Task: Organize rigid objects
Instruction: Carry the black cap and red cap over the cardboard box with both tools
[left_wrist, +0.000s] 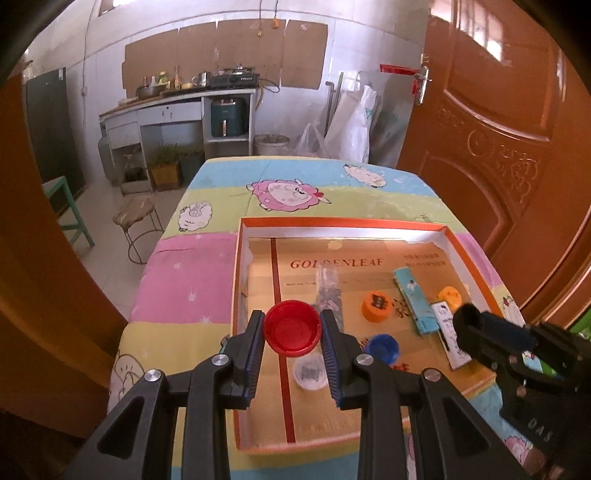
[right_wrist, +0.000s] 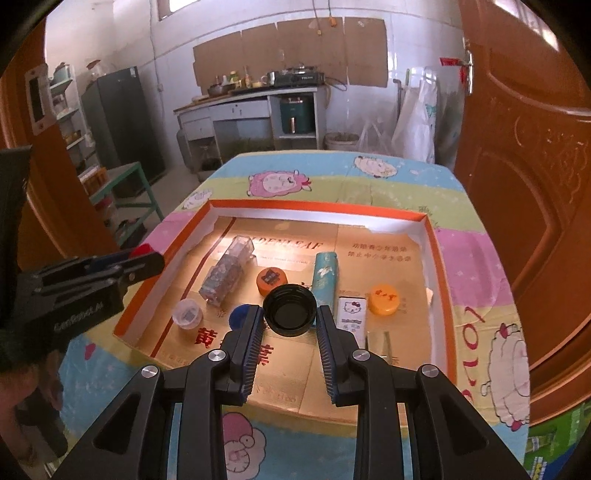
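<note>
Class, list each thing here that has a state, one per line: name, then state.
Left gripper: shut on red plastic cap, cap's open side up.
Right gripper: shut on black plastic cap, open side up.
Orange-rimmed cardboard box: open, lidless.
Brown wooden door: open.

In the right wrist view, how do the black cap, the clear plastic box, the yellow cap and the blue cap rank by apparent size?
1. Clear plastic box.
2. Black cap, though it is held in the right claw near the camera, so this is unsure.
3. Yellow cap.
4. Blue cap, partly hidden.
</note>
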